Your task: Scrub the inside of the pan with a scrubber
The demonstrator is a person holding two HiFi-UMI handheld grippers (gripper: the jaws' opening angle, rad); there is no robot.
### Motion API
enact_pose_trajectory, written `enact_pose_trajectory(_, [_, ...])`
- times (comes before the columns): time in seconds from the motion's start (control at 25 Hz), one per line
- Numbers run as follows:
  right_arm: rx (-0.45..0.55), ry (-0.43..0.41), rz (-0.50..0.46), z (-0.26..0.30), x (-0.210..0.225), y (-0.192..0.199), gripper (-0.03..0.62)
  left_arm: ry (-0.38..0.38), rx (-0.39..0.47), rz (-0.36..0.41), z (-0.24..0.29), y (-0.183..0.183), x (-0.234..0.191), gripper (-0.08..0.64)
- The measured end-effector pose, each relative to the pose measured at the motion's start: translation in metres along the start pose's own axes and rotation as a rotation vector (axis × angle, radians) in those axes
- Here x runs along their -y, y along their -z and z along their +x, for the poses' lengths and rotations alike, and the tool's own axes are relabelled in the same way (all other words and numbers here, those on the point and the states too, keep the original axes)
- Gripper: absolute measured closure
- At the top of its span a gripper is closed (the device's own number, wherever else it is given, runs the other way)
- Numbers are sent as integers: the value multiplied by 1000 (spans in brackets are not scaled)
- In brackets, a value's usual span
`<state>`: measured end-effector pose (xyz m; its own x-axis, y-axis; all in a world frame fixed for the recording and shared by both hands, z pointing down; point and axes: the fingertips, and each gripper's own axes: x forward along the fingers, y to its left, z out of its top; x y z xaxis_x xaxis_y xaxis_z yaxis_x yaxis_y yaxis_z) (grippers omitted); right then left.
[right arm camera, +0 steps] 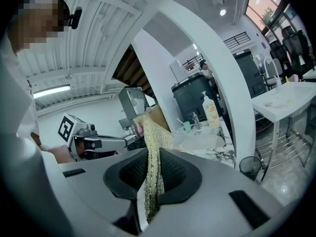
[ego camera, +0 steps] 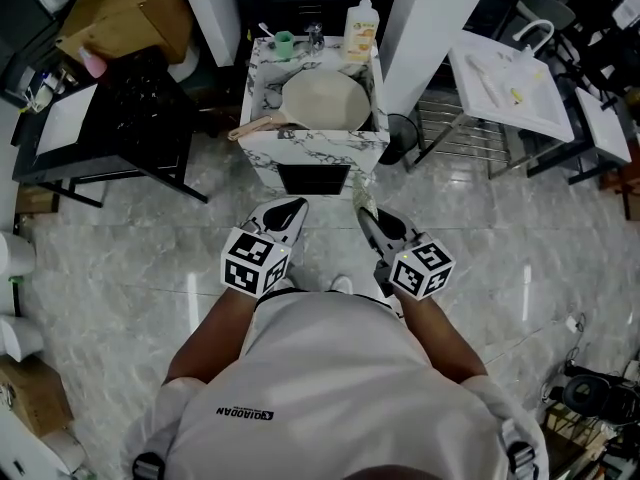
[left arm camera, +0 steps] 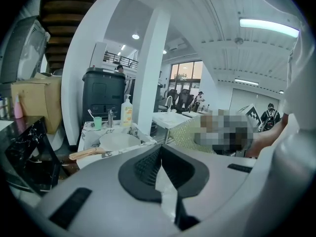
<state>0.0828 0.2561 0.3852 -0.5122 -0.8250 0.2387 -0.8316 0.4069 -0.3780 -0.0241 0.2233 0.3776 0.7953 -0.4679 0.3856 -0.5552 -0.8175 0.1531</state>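
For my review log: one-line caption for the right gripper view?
Right gripper clamps a glittery scrubber; the pan sits on the stand ahead.

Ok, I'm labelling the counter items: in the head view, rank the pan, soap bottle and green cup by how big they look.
1. pan
2. soap bottle
3. green cup
All three sit at a similar distance from the camera, so nearness doesn't blur the order.

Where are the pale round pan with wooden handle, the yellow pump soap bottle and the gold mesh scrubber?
Pale round pan (ego camera: 325, 100), head view, its inside.
Yellow soap bottle (ego camera: 361, 36), head view, its body.
Gold mesh scrubber (right arm camera: 157, 132), right gripper view, above the jaws.
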Motion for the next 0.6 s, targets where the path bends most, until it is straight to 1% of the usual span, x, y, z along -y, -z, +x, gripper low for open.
enact_pose_trajectory(0.6, [0,25,9,2,-10,7,517,5,7,18,-10,2,-6,545])
